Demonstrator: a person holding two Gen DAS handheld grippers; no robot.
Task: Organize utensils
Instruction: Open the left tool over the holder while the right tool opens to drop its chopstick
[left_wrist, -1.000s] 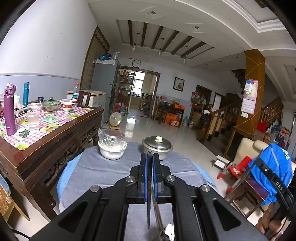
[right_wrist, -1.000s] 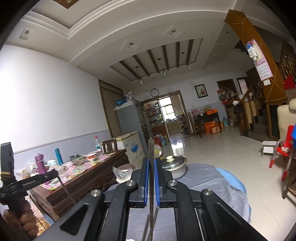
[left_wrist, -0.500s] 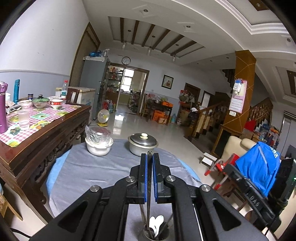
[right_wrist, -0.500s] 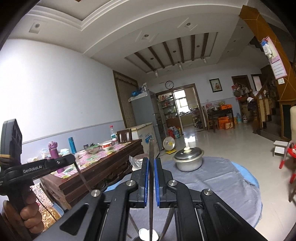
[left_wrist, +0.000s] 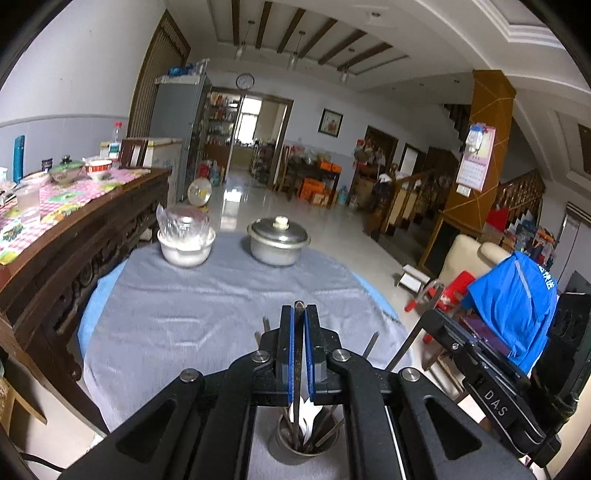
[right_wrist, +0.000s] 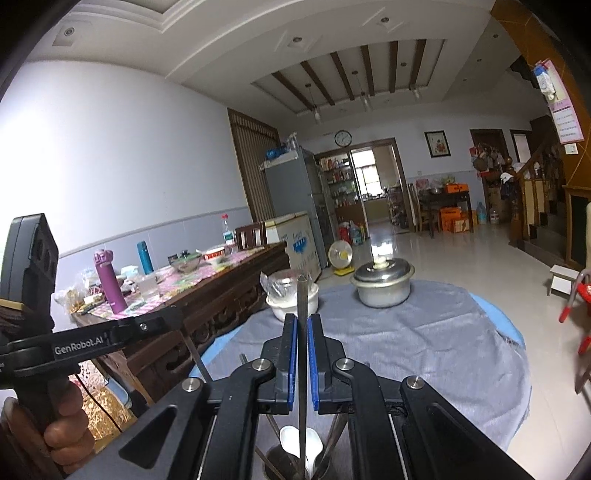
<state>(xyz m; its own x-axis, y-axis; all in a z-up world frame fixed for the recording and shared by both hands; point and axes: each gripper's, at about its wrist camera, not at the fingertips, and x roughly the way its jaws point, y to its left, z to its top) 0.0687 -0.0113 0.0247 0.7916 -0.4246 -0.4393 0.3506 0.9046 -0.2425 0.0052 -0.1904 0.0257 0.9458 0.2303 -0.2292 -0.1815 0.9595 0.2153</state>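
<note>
Chopsticks, thin steel: left gripper (left_wrist: 297, 314) pinched one chopstick (left_wrist: 298, 363), right gripper (right_wrist: 302, 325) another (right_wrist: 302, 354), both upright over round metal holder (left_wrist: 306, 448) holding white spoons (right_wrist: 295, 445), on wrinkled grey cloth (left_wrist: 192, 314).

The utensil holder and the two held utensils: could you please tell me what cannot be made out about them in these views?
- Utensil holder, left wrist view: the gripper frame covers its sides, so a count of its contents is impossible.
- Same holder, right wrist view: cut by the bottom edge.
- Held utensil in the left gripper: lower end hidden among other utensils, type unclear.
- Right gripper utensil: lower end leaves the frame.
</note>
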